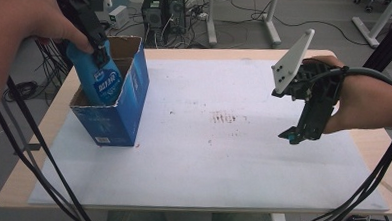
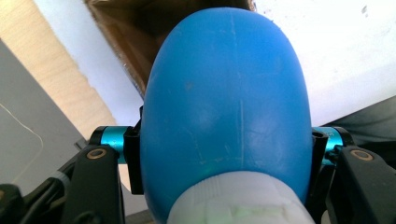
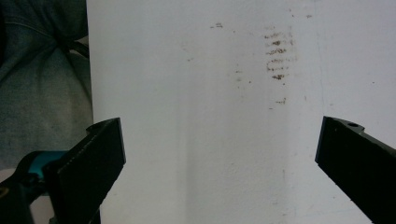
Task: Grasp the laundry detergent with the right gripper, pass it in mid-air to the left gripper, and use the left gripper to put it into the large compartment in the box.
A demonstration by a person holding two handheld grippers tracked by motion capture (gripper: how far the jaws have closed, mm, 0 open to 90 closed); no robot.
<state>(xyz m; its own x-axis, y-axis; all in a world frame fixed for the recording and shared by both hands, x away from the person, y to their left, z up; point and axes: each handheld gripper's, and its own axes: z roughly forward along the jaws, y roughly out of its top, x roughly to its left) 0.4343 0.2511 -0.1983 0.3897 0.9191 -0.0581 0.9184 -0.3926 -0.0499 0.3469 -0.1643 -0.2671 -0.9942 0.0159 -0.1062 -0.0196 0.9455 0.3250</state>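
A blue plastic bottle (image 1: 98, 77) with a white cap end stands partway down in an open blue cardboard box (image 1: 113, 119) at the table's left. My left gripper (image 1: 100, 48) is shut on the bottle from above. In the left gripper view the bottle (image 2: 226, 107) bulges between the two jaws, with the box's brown inside (image 2: 140, 32) beyond it. My right gripper (image 1: 292, 135) hovers over the white mat at the right, open and empty, and in its own view the right gripper (image 3: 219, 158) has both jaws wide apart above bare mat.
A white mat (image 1: 211, 155) with brown smudges (image 1: 228, 118) covers the wooden table (image 1: 17, 178). Black cables (image 1: 41, 162) trail from both grippers. Computer towers (image 1: 165, 14) and desk legs stand on the floor behind the table.
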